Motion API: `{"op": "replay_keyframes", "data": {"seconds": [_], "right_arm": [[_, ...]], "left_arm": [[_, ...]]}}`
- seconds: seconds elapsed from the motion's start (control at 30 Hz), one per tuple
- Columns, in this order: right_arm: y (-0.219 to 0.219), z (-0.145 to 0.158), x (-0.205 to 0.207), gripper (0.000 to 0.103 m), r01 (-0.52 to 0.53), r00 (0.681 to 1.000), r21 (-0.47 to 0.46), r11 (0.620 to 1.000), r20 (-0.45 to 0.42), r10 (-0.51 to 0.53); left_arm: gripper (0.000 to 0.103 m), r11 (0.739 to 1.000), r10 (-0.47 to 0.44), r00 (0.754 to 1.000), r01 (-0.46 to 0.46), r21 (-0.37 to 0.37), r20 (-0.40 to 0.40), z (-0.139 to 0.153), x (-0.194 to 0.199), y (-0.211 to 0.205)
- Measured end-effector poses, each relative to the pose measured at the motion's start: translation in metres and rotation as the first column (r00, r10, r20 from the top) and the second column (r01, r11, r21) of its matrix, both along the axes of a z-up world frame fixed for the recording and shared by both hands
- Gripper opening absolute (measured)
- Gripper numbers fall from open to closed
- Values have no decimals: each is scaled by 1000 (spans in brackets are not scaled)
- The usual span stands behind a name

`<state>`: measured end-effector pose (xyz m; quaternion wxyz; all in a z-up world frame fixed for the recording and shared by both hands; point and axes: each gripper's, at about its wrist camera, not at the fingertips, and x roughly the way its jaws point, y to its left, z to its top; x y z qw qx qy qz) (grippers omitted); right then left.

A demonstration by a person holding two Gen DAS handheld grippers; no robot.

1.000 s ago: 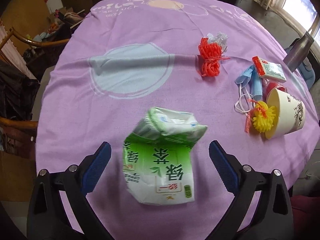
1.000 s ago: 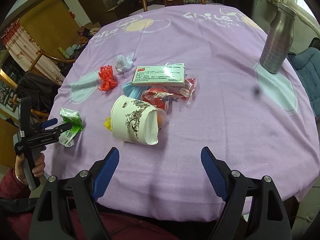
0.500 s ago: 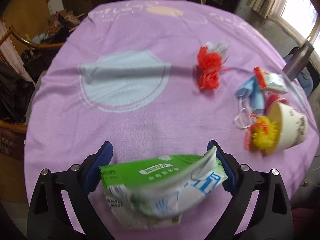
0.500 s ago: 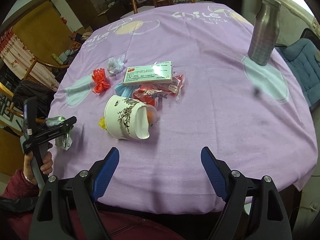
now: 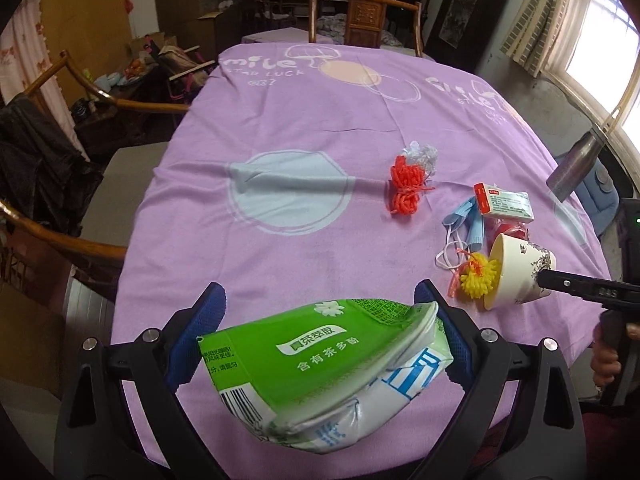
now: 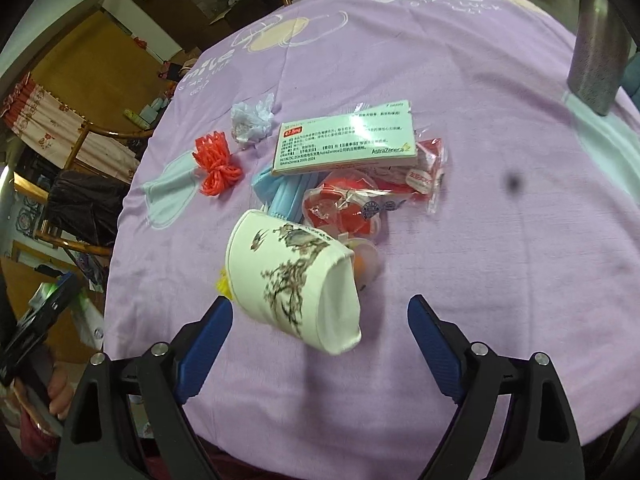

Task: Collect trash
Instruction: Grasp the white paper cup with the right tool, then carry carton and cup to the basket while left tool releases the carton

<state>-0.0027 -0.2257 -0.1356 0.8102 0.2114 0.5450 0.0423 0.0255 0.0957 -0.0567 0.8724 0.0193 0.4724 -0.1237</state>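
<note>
- The left gripper (image 5: 318,344) has its fingers (image 5: 200,334) clamped on a crushed green and white carton (image 5: 320,364), a blue pad pressed against each end, and the carton is held clear above the near edge of the surface (image 5: 280,120), which is draped in a purple cloth.
- Further in on the cloth lies a bundle of red-orange netting (image 5: 406,188), with a scrap of crumpled pale plastic (image 5: 420,154) touching its far side.
- Next comes a blue face mask (image 5: 466,224), partly tucked under a flat white medicine box (image 5: 506,204).
- Red snack wrappers (image 6: 372,196) lie just beside the box and partly under it.
- A white paper cup (image 6: 296,280) with an ink-painted branch lies tipped on its side, with a yellow spiky ball (image 5: 478,280) touching its rim.
- The right gripper (image 6: 320,332) hangs over the cup's base end; its fingers (image 6: 206,340) have just been spreading wider and stand apart on either side of the cup, not pressing on it.
- A metal bottle (image 6: 596,52) stands upright at the far right.
</note>
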Motion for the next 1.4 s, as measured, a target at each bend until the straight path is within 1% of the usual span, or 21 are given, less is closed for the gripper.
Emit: {"op": "replay_keyframes", "data": {"seconds": [0.1, 0.13, 0.17, 0.23, 0.3, 0.37, 0.47, 0.53, 0.63, 0.7, 0.8, 0.87, 1.0, 1.1, 1.17, 1.2, 1.23, 1.27, 1.3, 1.37, 1.4], "right_arm": [[5, -12, 8, 88, -19, 999, 37, 999, -31, 20], [6, -14, 9, 83, -25, 999, 44, 999, -35, 27], [8, -14, 10, 60, -38, 999, 52, 998, -33, 39], [12, -8, 11, 49, -67, 998, 58, 996, -5, 67], [16, 7, 9, 48, -93, 995, 46, 995, 49, 91], [21, 32, 5, 48, -123, 986, 14, 992, 117, 120], [23, 66, 1, 48, -136, 970, 38, 990, 208, 125], [27, 82, 2, 48, -151, 960, 27, 988, 242, 140], [37, 94, 7, 48, -178, 950, -17, 984, 259, 176], [42, 100, 10, 48, -200, 942, -12, 980, 272, 196], [56, 104, 18, 48, -242, 931, -34, 970, 275, 242], [70, 102, 24, 48, -277, 923, -22, 960, 273, 273], [111, 99, 32, 48, -367, 899, -1, 930, 258, 354], [153, 97, 37, 48, -453, 864, -4, 892, 247, 440], [183, 99, 37, 48, -512, 831, -10, 859, 246, 498], [198, 99, 37, 48, -541, 814, -13, 841, 246, 527], [211, 100, 37, 47, -565, 798, -14, 825, 245, 551], [222, 101, 36, 43, -583, 786, -14, 812, 244, 569], [235, 101, 36, 41, -607, 770, -13, 795, 240, 591], [254, 103, 35, 40, -634, 750, -10, 773, 235, 618], [263, 103, 35, 39, -647, 741, -8, 763, 232, 630]], "left_arm": [[92, 1000, 26, 1000, -26, 3, -3, 3, -5, 6], [92, 999, 34, 999, -34, 3, -2, 4, -6, 7], [92, 999, 39, 999, -39, 1, 0, 4, -6, 8], [92, 999, 52, 999, -52, -14, 6, 7, -5, 11], [92, 997, 64, 998, -64, -35, 13, 10, -3, 13], [92, 996, 72, 997, -71, -51, 25, 13, -1, 14], [92, 995, 84, 995, -81, -63, 50, 20, 1, 17], [92, 992, 101, 993, -97, -77, 59, 24, 1, 22], [92, 987, 143, 987, -137, -87, 74, 31, -4, 35], [92, 981, 178, 981, -170, -90, 84, 34, -10, 46], [92, 965, 255, 963, -247, -89, 88, 35, -25, 72], [92, 951, 304, 949, -297, -90, 83, 33, -35, 89], [92, 900, 433, 899, -428, -84, 62, 28, -68, 137], [92, 856, 516, 855, -512, -71, 51, 23, -95, 170], [92, 820, 571, 820, -568, -63, 40, 18, -116, 193], [92, 795, 606, 795, -604, -56, 28, 13, -129, 208], [92, 777, 628, 778, -627, -53, 19, 10, -139, 218], [92, 762, 647, 762, -646, -50, 9, 7, -148, 227], [92, 736, 676, 737, -676, -43, -8, 1, -160, 240], [92, 701, 711, 702, -712, -34, -32, -7, -177, 257], [92, 678, 733, 679, -734, -34, -49, -13, -187, 268]]}}
